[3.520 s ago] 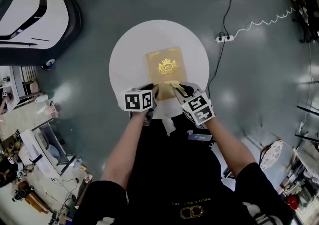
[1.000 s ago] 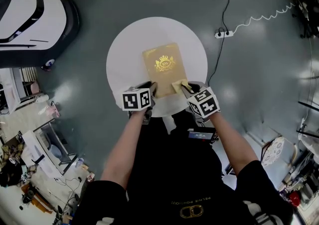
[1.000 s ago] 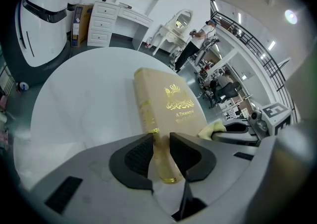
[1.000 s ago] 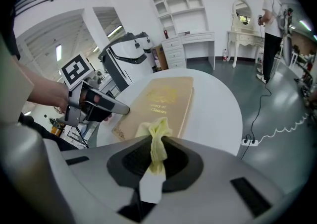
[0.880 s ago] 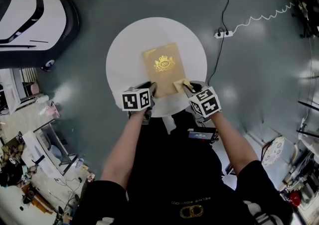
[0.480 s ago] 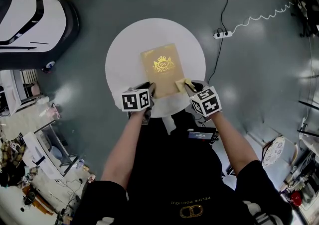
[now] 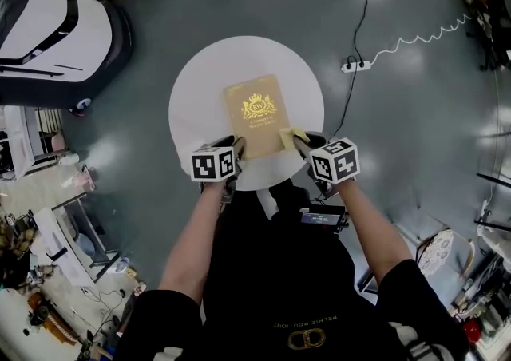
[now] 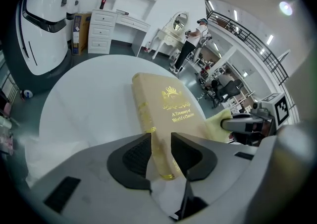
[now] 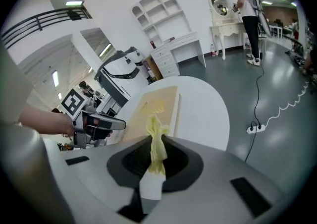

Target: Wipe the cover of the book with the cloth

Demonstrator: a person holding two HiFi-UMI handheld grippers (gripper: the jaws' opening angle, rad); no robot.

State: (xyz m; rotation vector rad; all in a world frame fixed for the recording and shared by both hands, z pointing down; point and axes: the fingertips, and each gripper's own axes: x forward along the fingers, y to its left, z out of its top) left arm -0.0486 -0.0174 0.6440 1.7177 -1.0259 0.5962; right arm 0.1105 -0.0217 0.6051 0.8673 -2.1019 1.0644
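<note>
1. Head view. A tan, gold-stamped book (image 7: 257, 114) lies flat near the centre of the round white table (image 7: 192, 104). The left gripper (image 7: 236, 144) is at the book's near left corner. The right gripper (image 7: 300, 140) is at its near right corner, where the yellow cloth (image 7: 291, 136) meets the cover's edge.
2. Left gripper view. The jaws are spread and have just been opening. The book's near spine corner stands between them, with the cover facing up.
3. Right gripper view. The jaws are pressed together, pinching the cloth, and a bunched fold rises above them. Beyond lie the book and table, with the left gripper at the picture's left.
</note>
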